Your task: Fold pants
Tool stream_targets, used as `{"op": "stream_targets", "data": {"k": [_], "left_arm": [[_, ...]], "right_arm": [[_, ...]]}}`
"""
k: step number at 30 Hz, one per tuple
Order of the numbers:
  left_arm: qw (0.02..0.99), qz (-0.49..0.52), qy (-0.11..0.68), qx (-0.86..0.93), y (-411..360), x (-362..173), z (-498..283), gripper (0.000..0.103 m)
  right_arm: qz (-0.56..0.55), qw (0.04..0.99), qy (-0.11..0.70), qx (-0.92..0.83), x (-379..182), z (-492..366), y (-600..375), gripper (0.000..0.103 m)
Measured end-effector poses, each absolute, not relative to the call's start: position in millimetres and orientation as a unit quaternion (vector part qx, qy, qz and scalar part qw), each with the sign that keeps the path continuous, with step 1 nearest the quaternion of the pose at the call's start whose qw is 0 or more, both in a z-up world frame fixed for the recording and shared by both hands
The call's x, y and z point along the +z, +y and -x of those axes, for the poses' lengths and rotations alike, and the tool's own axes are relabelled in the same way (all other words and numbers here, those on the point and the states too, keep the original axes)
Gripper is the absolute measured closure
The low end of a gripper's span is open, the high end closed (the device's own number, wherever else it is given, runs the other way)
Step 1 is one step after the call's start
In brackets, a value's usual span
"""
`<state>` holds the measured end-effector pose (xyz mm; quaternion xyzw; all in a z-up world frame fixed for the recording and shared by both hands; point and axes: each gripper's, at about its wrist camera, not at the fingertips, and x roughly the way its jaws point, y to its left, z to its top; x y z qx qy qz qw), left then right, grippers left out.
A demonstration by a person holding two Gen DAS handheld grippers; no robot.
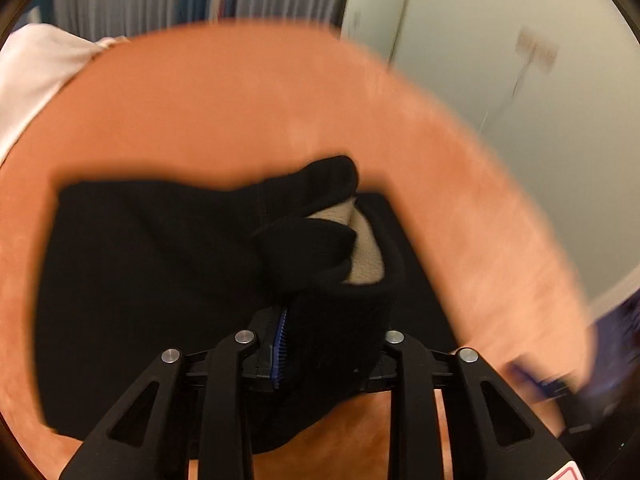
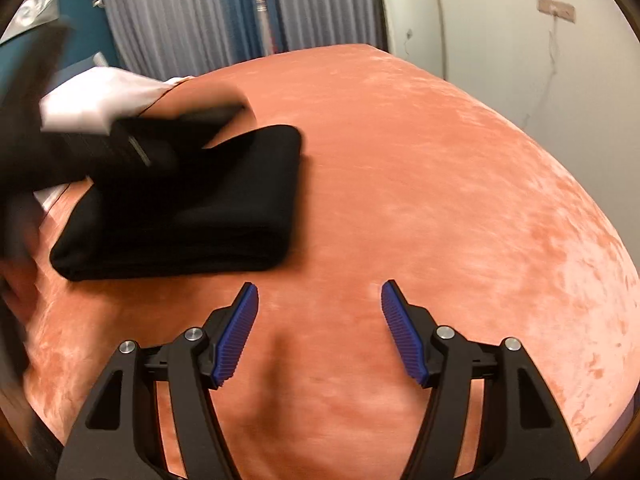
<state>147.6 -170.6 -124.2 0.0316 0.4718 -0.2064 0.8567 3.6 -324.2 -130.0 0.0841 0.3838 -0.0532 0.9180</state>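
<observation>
Clamping black pants (image 1: 160,280), left gripper (image 1: 320,344)

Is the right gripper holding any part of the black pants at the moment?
No, the right gripper stands open over bare orange cover, beside the pants.

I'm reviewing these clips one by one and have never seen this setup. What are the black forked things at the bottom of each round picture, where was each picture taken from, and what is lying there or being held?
There is no robot here: a person holds a two-finger tool in each hand, and a wide-angle camera on each tool looks forward along its fingers, which makes the pictures round. The black forks are those fingers, with ribbed blue pads.

The left tool's picture shows the left gripper; its jaws are shut on a bunched edge of the black pants, whose tan lining shows.

The right tool's picture shows the right gripper with jaws open and nothing between them, above the orange cover. The pants lie folded on that cover, with a white cloth behind them. The blurred dark shape over them is probably the left tool.
</observation>
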Motion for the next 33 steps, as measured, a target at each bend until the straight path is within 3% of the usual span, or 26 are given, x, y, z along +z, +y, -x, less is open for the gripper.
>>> {"op": "stream_targets", "data": {"k": [4,9,11,12,13,19,25,29,30,31,32,33], "left_arm": [[0.889,-0.125,0.413,-0.153,-197,-117,-116,0.077],[0.893,-0.019,0.410,-0.187,-146,-83,-99,0.070],[0.895,0.011,0.408,-0.182,-128,-83,-97,0.056],[0.896,0.018,0.407,-0.174,-122,-83,-102,0.027],[0.897,0.024,0.406,-0.173,-123,-85,-107,0.014],[0.888,0.019,0.418,-0.189,-122,-89,-93,0.015],[0.920,-0.023,0.368,-0.131,-73,-74,-50,0.015],[0.924,-0.011,0.375,-0.082,-21,-75,-50,0.015],[0.924,-0.010,0.376,-0.063,-9,-76,-51,0.015],[0.924,-0.010,0.378,-0.052,0,-79,-50,0.015],[0.923,-0.010,0.383,-0.038,11,-81,-52,0.014],[0.922,-0.009,0.387,-0.026,19,-83,-55,0.014]], "right_arm": [[-0.100,0.918,0.379,-0.057,-127,4,-349,0.041],[-0.167,0.916,0.365,0.012,-110,-12,-359,0.041],[-0.172,0.914,0.365,0.050,-100,-32,-349,0.041],[-0.174,0.913,0.364,0.057,-96,-39,-344,0.041],[-0.178,0.912,0.364,0.068,-93,-49,-338,0.040],[-0.213,0.886,0.399,0.101,-96,-84,-322,0.041],[-0.186,0.874,0.425,0.142,-90,-108,-299,0.040],[-0.145,0.856,0.475,0.145,-121,-135,-258,0.022],[-0.124,0.860,0.477,0.133,-128,-139,-249,0.025],[-0.085,0.873,0.462,0.130,-130,-141,-233,0.035],[-0.068,0.878,0.454,0.138,-129,-140,-226,0.064],[-0.067,0.880,0.448,0.140,-123,-142,-222,0.082]]}}
